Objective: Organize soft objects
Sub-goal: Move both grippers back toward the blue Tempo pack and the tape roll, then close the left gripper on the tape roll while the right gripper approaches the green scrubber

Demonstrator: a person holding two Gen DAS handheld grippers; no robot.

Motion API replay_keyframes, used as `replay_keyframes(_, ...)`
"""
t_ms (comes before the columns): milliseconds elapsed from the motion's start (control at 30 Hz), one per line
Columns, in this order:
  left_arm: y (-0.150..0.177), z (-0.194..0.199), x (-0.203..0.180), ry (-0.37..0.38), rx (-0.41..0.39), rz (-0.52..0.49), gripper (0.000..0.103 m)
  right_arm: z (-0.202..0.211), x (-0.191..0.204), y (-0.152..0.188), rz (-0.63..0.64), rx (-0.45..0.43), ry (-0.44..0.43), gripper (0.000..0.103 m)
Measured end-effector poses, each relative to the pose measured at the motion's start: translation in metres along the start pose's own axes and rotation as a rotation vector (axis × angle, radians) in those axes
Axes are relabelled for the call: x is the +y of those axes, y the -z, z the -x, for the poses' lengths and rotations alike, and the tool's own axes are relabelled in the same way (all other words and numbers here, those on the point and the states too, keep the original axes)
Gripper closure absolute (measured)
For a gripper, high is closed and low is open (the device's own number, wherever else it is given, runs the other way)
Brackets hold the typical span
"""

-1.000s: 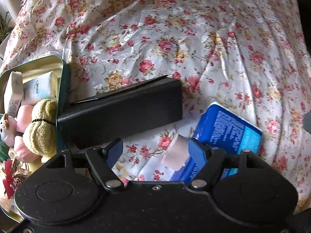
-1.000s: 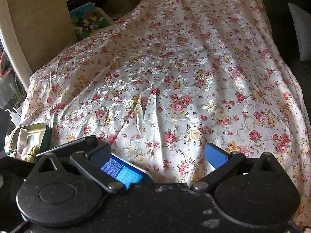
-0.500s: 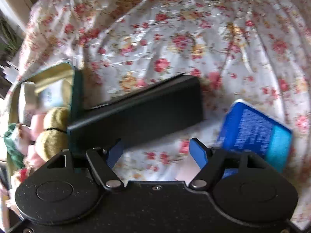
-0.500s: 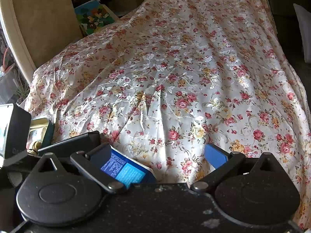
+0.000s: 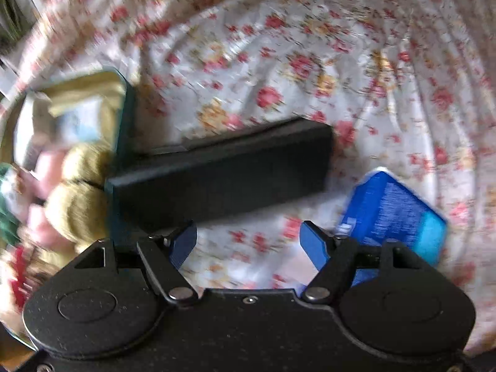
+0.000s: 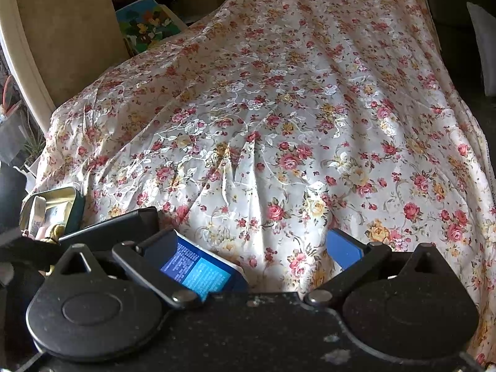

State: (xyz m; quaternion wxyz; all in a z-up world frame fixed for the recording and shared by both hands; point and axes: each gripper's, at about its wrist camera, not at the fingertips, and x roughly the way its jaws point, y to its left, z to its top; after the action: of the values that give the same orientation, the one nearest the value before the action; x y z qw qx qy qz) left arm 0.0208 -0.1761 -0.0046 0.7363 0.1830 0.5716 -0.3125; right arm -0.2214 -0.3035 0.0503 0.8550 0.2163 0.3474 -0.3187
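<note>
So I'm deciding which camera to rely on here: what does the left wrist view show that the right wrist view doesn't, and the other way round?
Only the left wrist view shows a pale pink soft item on the cloth low between the open left gripper jaws, by the right-hand finger, and a close, blurred look at yellow knit pieces in the tin.

Only the right wrist view shows the open, empty right gripper, a colourful cartoon picture and the floral cloth's far stretch.

Both show the green tin, black box and blue packet.
</note>
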Motion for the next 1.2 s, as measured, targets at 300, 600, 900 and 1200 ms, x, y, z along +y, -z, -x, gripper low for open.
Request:
replay_keyframes(300,0.008,0.000,-0.013,-0.012,-0.010,-0.045,0.034,-0.002,0.000,0.000,0.006,0.005,0.001,0.000)
replay_keyframes(600,0.013,-0.002,-0.017,-0.244,-0.083,-0.112,0.039,-0.002,0.001,-0.001,0.012,0.005,-0.004,0.000)
replay_keyframes(900,0.013,0.008,0.002,-0.125,-0.074,-0.052,0.040,-0.002,-0.001,-0.001,0.001,0.013,-0.002,0.000)
replay_keyframes(1200,0.009,-0.008,-0.016,0.013,0.014,-0.055,0.040,-0.021,0.001,0.005,0.058,0.136,0.054,0.001)
